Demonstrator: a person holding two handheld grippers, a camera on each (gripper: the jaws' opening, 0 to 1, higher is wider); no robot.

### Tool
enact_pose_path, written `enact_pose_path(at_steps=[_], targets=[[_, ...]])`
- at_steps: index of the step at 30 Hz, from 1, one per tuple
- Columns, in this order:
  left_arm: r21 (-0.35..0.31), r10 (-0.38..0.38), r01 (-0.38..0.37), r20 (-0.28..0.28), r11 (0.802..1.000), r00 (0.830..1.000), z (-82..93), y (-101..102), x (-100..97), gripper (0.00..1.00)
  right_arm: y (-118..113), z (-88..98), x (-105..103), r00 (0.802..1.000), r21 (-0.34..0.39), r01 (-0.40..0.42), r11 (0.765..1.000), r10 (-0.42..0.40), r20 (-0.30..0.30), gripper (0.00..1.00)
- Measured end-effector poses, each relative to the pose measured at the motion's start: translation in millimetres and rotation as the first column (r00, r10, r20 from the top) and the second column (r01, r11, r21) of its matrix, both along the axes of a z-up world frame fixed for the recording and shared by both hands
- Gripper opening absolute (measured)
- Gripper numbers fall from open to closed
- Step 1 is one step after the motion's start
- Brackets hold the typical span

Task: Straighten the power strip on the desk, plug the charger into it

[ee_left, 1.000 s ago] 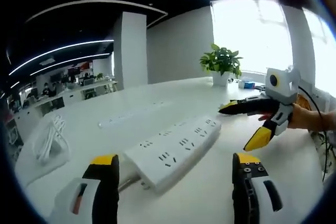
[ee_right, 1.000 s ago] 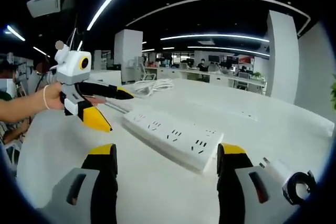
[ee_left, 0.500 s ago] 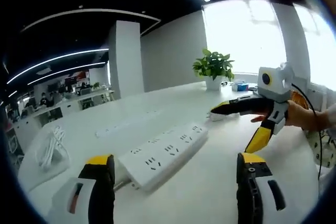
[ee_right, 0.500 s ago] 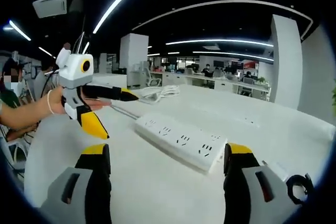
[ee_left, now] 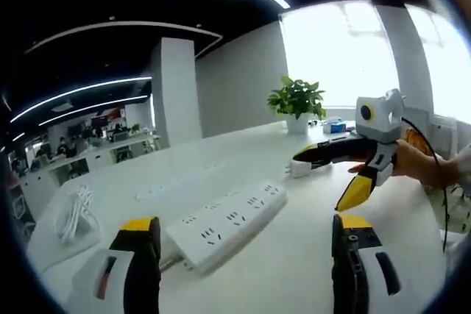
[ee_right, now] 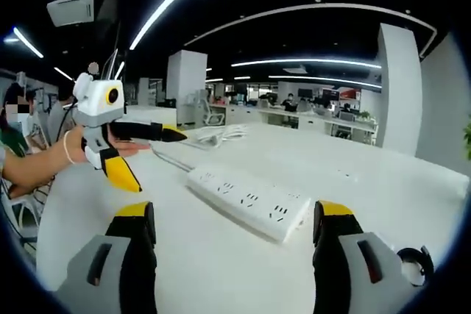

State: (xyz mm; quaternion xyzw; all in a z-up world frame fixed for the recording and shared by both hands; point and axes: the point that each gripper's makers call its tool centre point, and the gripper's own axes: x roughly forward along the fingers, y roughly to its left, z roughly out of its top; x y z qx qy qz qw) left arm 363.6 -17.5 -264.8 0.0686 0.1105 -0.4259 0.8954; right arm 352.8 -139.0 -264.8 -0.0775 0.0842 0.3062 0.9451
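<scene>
**Power strip flat on the counter, both hand-held grippers open above it**

The long white plastic power strip (ee_left: pixel 224 226) (ee_right: pixel 249 202) lies flat on your smooth white counter (ee_left: pixel 294 270) (ee_right: pixel 221 270), its rows of dark socket slots facing up. A cord leaves its near end in the left gripper view. In both views it sits between and beyond the yellow-tipped jaws, apart from them.

Your left hand-held gripper (ee_left: pixel 246 234) (ee_right: pixel 147 156) has its jaws spread wide and holds nothing. Your right hand-held gripper (ee_right: pixel 234 220) (ee_left: pixel 322 178) is likewise spread and empty; you hold it off the strip's far end, above the counter.

A small white blocky charger (ee_left: pixel 299 169) rests on the counter just beyond the right hand-held gripper's upper jaw tip. A coiled white cable (ee_left: pixel 73 213) (ee_right: pixel 219 134) lies well apart from the strip. A leafy green potted plant (ee_left: pixel 297 99) stands near the bright window.
</scene>
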Motion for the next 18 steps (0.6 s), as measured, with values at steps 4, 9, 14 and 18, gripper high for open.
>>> enact_pose_path(at_steps=[4,9,14,18], targets=[[-0.004,0.009,-0.009,-0.001,1.000,1.000,2.0,3.6,-1.5,0.99,-4.1,2.0,-0.9,1.000,0.002,0.004,1.000,-0.004,0.003,0.89],[-0.012,0.012,-0.012,0.003,1.000,1.000,5.3,6.4,-3.1,0.99,-10.8,4.2,-5.8,1.000,-0.004,0.008,1.000,-0.008,0.008,0.89],[-0.021,0.010,-0.010,0.005,1.000,1.000,6.3,7.3,-5.1,0.99,-20.8,4.7,-8.1,1.000,-0.001,0.025,1.000,-0.025,0.011,0.89],[-0.023,0.010,-0.010,0.003,1.000,1.000,3.8,8.1,-5.6,0.99,-30.2,4.1,-7.9,0.999,0.004,0.042,0.999,-0.042,0.016,0.88]])
